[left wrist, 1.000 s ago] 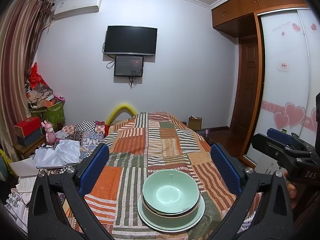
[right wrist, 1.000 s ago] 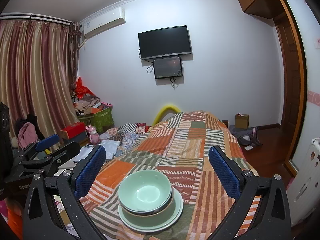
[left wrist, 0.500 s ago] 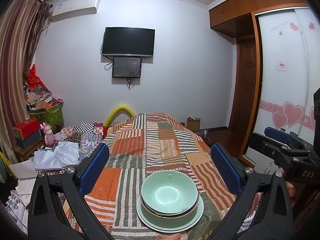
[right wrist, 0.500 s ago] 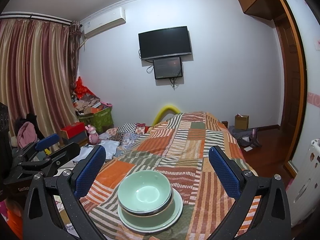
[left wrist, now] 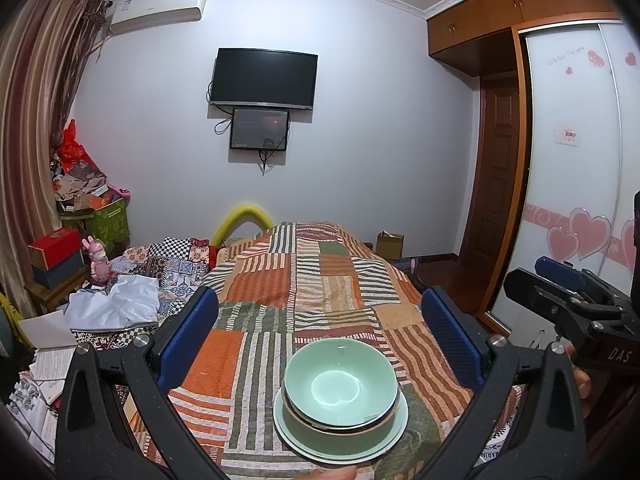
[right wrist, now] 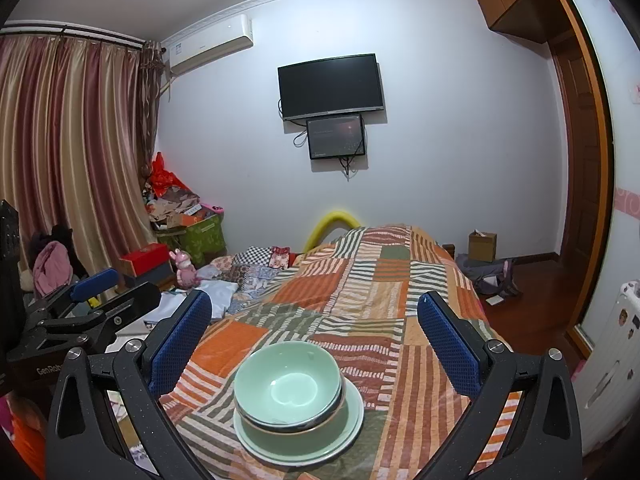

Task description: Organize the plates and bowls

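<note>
Bowls (left wrist: 340, 388) sit nested on the plate (left wrist: 340, 446) at the bed's (left wrist: 304, 280) near edge, apparently already sorted; both hand-held grippers, left (left wrist: 320, 332) and right (right wrist: 314, 336), hang wide and empty above the bed.

"DAS" on right hand-held gripper (left wrist: 560, 284) | "GenRob" on left hand-held gripper (right wrist: 116, 292)
</note>
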`<action>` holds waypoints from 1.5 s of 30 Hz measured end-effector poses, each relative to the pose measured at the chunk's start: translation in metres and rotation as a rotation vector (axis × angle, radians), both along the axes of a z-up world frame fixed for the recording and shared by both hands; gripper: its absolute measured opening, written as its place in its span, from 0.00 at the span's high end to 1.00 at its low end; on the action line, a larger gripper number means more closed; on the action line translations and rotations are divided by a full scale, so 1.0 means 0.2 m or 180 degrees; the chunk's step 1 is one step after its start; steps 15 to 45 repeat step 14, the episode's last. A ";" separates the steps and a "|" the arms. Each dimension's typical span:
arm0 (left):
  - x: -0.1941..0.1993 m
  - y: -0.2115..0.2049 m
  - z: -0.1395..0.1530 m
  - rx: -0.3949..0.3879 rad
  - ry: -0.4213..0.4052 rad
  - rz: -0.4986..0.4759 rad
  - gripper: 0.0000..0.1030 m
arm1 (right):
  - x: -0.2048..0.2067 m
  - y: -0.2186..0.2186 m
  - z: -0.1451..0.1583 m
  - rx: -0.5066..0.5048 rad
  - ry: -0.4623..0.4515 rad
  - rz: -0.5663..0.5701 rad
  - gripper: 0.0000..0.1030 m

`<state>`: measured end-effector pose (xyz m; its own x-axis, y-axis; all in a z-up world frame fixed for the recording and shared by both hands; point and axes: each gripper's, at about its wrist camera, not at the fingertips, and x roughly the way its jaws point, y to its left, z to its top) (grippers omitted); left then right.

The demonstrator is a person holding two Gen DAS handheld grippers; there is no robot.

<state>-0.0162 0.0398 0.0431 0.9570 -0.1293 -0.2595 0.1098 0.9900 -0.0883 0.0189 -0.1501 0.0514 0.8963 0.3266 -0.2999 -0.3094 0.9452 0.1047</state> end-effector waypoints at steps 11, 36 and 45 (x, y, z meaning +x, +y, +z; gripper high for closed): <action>0.01 0.00 -0.01 0.0015 0.0014 -0.0037 0.00 | 0.01 0.01 0.00 -0.0025 0.0009 0.0017 0.00; 0.02 0.01 -0.01 0.0017 0.0012 -0.0024 0.00 | 0.01 0.01 -0.01 -0.0032 0.0014 0.0016 0.00; 0.02 0.01 -0.01 0.0017 0.0012 -0.0024 0.00 | 0.01 0.01 -0.01 -0.0032 0.0014 0.0016 0.00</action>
